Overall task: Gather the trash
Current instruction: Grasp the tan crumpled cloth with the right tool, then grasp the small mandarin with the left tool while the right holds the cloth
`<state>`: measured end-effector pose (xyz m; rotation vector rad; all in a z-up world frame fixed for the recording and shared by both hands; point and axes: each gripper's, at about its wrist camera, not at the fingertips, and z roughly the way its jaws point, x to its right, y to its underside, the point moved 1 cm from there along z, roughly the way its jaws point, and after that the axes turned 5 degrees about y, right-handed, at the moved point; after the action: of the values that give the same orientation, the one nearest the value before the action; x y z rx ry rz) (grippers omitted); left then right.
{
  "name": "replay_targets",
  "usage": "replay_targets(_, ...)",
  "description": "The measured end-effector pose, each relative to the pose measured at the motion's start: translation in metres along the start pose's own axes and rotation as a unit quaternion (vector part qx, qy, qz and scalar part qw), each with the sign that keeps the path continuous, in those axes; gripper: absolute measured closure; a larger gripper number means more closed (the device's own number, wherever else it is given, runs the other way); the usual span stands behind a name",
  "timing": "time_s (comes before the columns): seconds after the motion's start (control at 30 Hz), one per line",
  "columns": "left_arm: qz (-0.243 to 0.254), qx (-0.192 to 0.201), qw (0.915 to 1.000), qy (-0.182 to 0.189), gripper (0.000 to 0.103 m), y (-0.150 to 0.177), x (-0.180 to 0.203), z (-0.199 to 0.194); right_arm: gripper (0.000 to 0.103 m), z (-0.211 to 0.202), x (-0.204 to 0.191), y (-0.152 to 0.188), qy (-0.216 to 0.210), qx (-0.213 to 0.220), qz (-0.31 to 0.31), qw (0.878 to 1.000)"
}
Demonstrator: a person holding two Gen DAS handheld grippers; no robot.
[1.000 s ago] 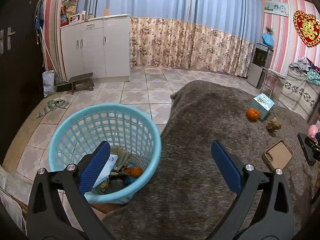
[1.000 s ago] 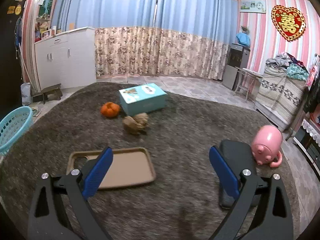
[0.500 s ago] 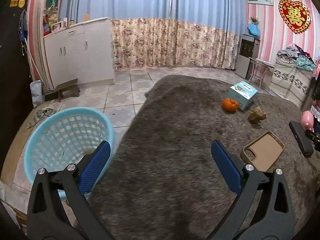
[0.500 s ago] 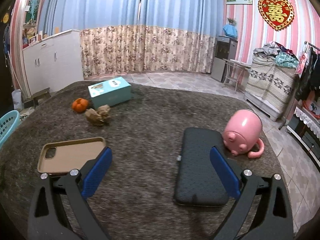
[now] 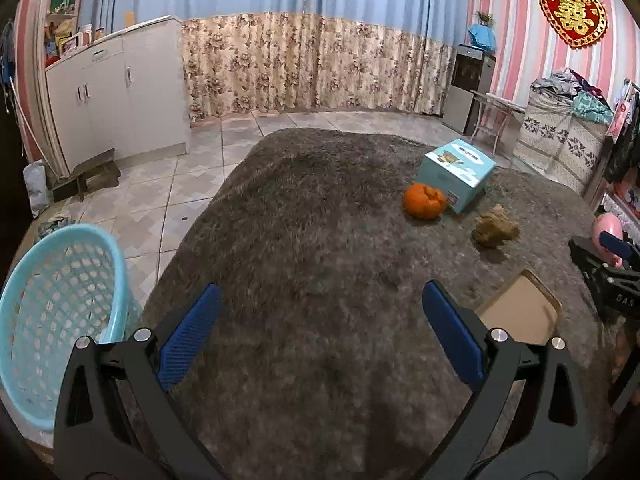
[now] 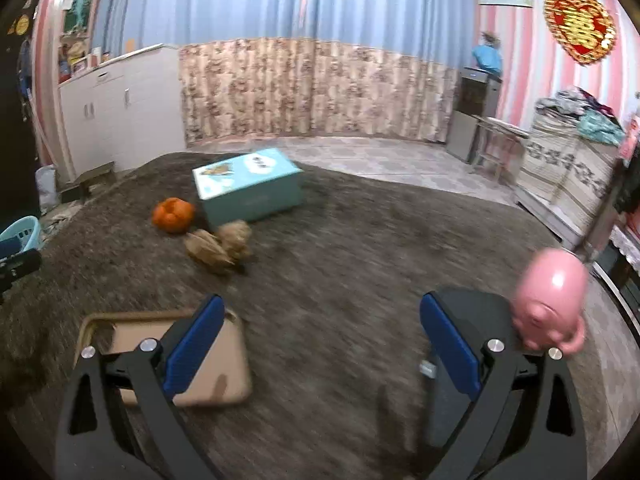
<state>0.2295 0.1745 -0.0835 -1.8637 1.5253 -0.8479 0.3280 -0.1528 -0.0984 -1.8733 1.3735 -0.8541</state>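
My left gripper (image 5: 320, 312) hangs open and empty over the grey furry cover (image 5: 304, 240). The light blue basket (image 5: 56, 312) stands off its left edge, low on the left. An orange peel (image 5: 424, 201) and a crumpled brown paper wad (image 5: 494, 227) lie ahead to the right, beside a teal box (image 5: 456, 168). My right gripper (image 6: 322, 322) is open too, with nothing between its fingers. In the right wrist view, the orange peel (image 6: 173, 215) and brown wad (image 6: 218, 247) sit ahead to the left, in front of the teal box (image 6: 248, 190).
A tan phone case (image 6: 200, 360) lies under my right gripper's left finger, a dark flat case (image 6: 472, 312) and a pink pig mug (image 6: 552, 300) to its right. White cabinets (image 5: 116, 92) and tiled floor (image 5: 160, 184) lie beyond the cover's left edge.
My left gripper swung right, away from over the basket, which now sits at the left edge. My right view panned right, then back left toward the peel and wad.
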Motion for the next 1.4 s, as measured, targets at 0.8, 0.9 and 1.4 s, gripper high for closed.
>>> replay_targets(0.8, -0.004, -0.005, 0.9992, 0.039, 0.006, -0.04, 0.015, 0.056, 0.055, 0.042, -0.035, -0.025, -0.061, -0.025, 0.014, 0.998)
replay_targets(0.9, 0.011, -0.018, 0.9979, 0.061, 0.006, -0.043, 0.039, 0.068, 0.055, 0.027, -0.012, -0.015, -0.041, -0.019, 0.032, 0.998)
replay_targets(1.4, 0.05, -0.093, 0.9908, 0.085, 0.052, -0.059, 0.096, 0.156, 0.055, 0.032, 0.043, 0.0, -0.025, -0.032, 0.099, 0.994)
